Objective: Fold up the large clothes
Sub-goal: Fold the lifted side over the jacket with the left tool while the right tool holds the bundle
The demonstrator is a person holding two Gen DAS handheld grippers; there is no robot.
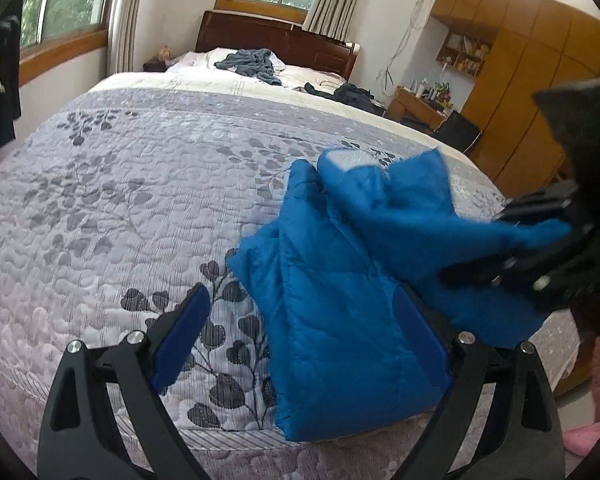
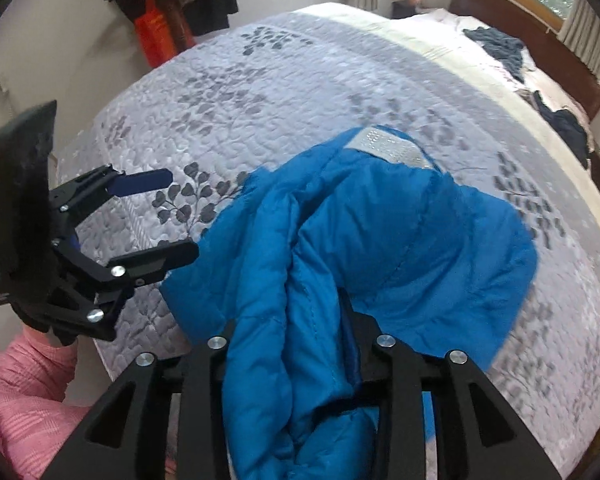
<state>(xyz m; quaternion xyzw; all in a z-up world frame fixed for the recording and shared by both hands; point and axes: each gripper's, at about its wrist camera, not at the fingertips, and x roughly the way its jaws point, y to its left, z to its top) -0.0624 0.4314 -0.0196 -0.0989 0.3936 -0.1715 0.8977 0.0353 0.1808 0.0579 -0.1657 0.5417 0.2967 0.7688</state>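
A wide bed [image 1: 120, 184] with a grey leaf-print quilt fills a bedroom with windows, a dark headboard [image 1: 276, 38] and wooden wardrobes [image 1: 540, 92]. A blue padded jacket [image 1: 340, 320] lies bunched at the bed's near edge. The right claw [image 2: 292, 344] grips a fold of it; the left claw [image 1: 300, 336] stands wide, one finger against the jacket. Most of the quilt lies bare beyond.

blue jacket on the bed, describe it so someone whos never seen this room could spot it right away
Start at the big bed with its grey leaf-print quilt. At its near edge lies the puffy bright blue jacket, one end clamped in the right tongs. Unlike the dark clothes heaped near the headboard, it is vivid blue, with a white patch.
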